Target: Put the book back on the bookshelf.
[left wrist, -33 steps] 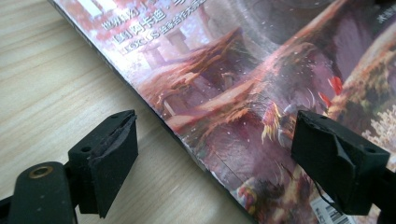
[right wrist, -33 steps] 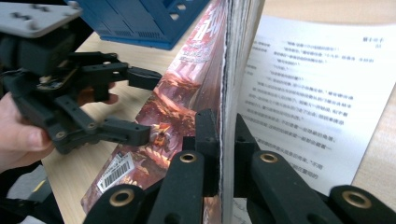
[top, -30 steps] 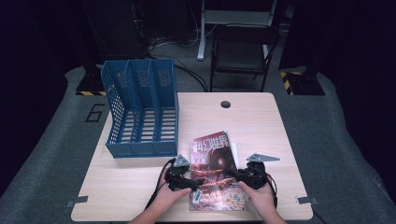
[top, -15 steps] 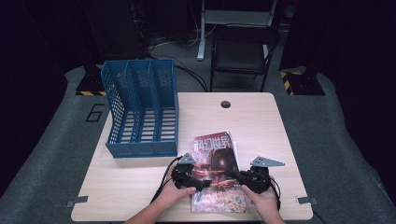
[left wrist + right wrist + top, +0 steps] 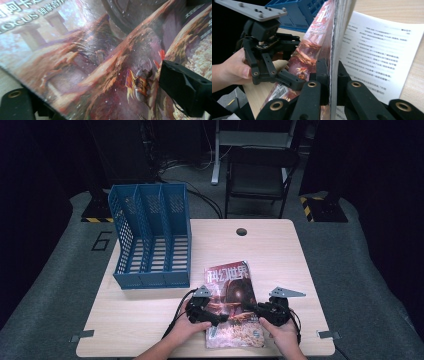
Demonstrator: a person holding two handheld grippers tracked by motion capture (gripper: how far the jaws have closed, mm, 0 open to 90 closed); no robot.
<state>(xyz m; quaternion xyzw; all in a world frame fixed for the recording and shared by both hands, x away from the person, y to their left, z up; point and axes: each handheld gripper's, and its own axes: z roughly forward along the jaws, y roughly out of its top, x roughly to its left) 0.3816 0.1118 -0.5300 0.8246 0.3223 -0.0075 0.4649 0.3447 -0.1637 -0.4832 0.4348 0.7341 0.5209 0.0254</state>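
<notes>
A magazine with a reddish fantasy cover lies near the table's front edge. My right gripper is shut on its right edge; in the right gripper view the jaws pinch the cover and a few pages, raised on edge above a printed page. My left gripper reaches in from the left. Its jaws stand wide apart, one fingertip over the cover and the other below the magazine's edge. The same gripper rests a finger along the cover in the right gripper view.
A blue three-slot file rack stands at the table's back left. The wooden table has a cable hole near its far edge. A dark chair is behind the table.
My left gripper has edged a little to the right onto the magazine. The right gripper has stayed put, still clamped on the magazine's edge.
</notes>
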